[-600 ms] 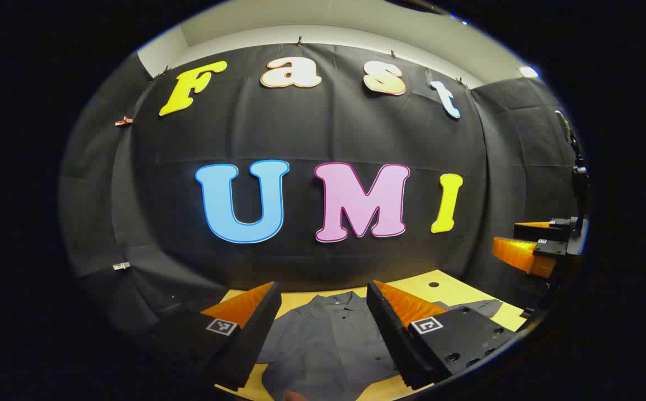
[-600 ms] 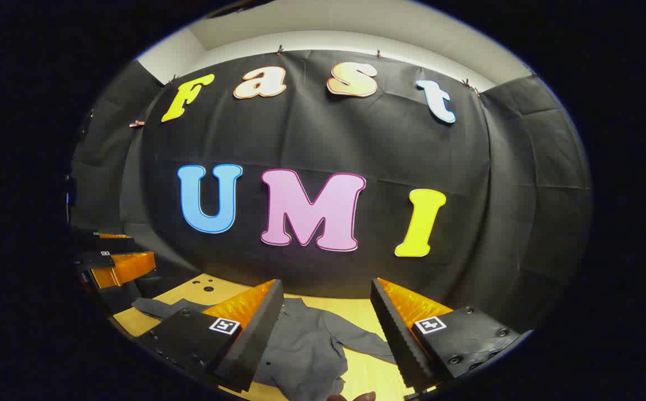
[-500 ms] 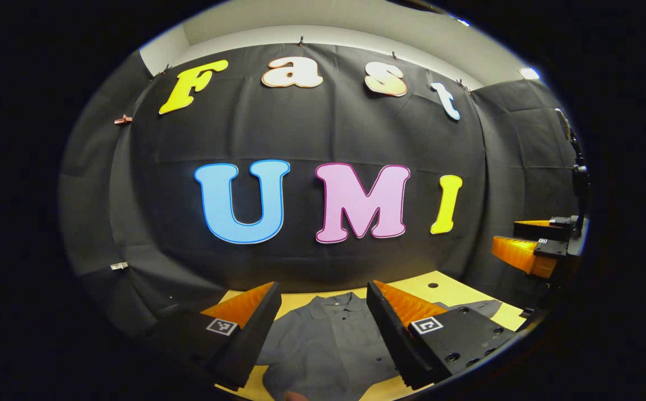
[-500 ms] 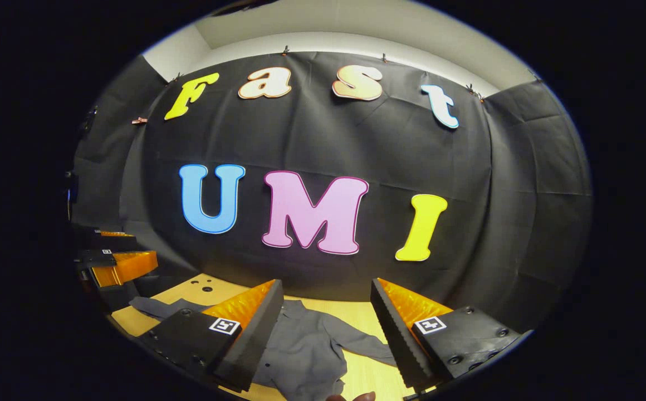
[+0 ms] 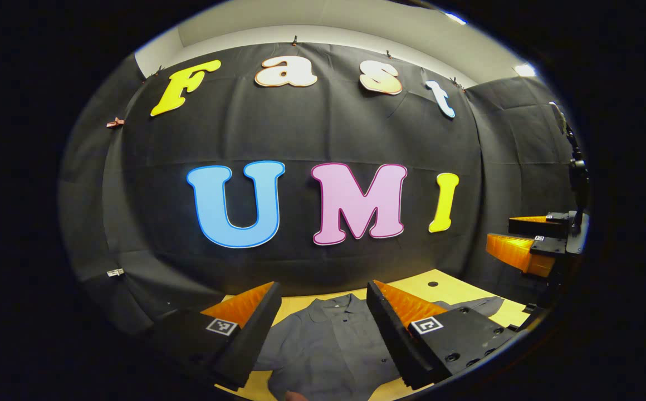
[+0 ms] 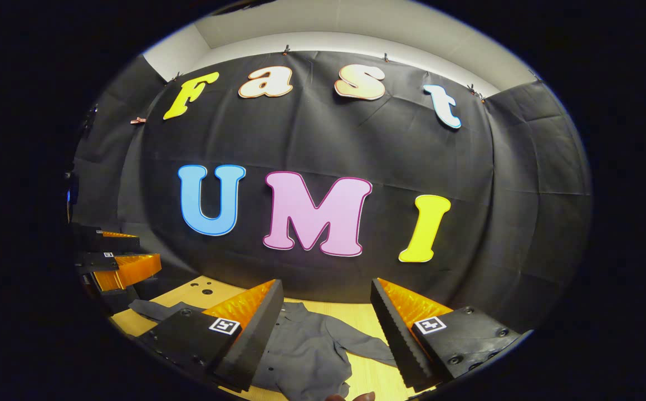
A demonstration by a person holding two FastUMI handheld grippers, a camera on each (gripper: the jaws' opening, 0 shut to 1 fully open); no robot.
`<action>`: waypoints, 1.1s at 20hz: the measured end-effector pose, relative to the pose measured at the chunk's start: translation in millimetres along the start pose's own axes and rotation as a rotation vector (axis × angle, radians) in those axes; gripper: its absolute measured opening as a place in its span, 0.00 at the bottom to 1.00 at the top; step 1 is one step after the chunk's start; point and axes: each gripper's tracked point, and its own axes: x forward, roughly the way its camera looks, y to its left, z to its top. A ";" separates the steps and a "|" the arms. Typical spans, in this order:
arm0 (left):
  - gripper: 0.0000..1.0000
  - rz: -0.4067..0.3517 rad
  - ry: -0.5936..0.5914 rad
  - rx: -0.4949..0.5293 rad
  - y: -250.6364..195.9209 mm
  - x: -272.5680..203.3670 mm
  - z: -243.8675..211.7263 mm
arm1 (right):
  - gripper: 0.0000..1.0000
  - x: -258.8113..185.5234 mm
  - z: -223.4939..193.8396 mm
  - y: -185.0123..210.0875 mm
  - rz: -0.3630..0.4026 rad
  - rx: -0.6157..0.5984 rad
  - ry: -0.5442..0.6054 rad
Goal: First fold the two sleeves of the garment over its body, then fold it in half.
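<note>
A grey button-up shirt (image 5: 328,345) lies flat on the yellow wooden table (image 5: 445,287), collar toward the wall. One sleeve (image 5: 481,305) stretches out to the right in the left gripper view. In the right gripper view the shirt (image 6: 306,353) lies below, with a sleeve (image 6: 365,342) out right and another sleeve (image 6: 153,309) out left. My left gripper (image 5: 320,328) hangs open above the shirt body, holding nothing. My right gripper (image 6: 326,328) is also open and empty above the shirt. Each gripper shows far off in the other's view: the right gripper (image 5: 523,239), the left gripper (image 6: 117,259).
The black cloth wall stands close behind the table's far edge. Small holes (image 6: 207,288) mark the tabletop near the left rear corner. A stand with a black pole (image 5: 576,167) rises at the right. A fingertip (image 6: 356,396) peeks in at the bottom of the right gripper view.
Both grippers have drifted slightly, still raised and open. The shirt has not moved.
</note>
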 end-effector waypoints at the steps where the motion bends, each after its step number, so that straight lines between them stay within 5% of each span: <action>1: 0.97 -0.002 0.000 0.003 -1.9 0.9 0.6 | 0.98 -0.4 -1.1 -1.6 0.000 0.000 0.000; 5: 0.97 -0.010 0.008 0.001 -11.8 3.3 -2.9 | 0.98 5.1 -12.4 -29.3 -0.036 0.016 0.035; 9: 0.97 -0.031 0.044 -0.007 -35.0 9.5 -16.7 | 0.98 14.0 -60.3 -108.6 -0.121 -0.007 0.136; 17: 0.98 0.019 0.156 0.038 -68.5 20.8 -43.4 | 0.98 33.6 -204.4 -273.0 -0.254 0.067 0.383; 22: 0.97 0.040 0.193 0.062 -92.3 31.4 -46.3 | 0.98 40.6 -311.9 -319.6 -0.306 0.230 0.564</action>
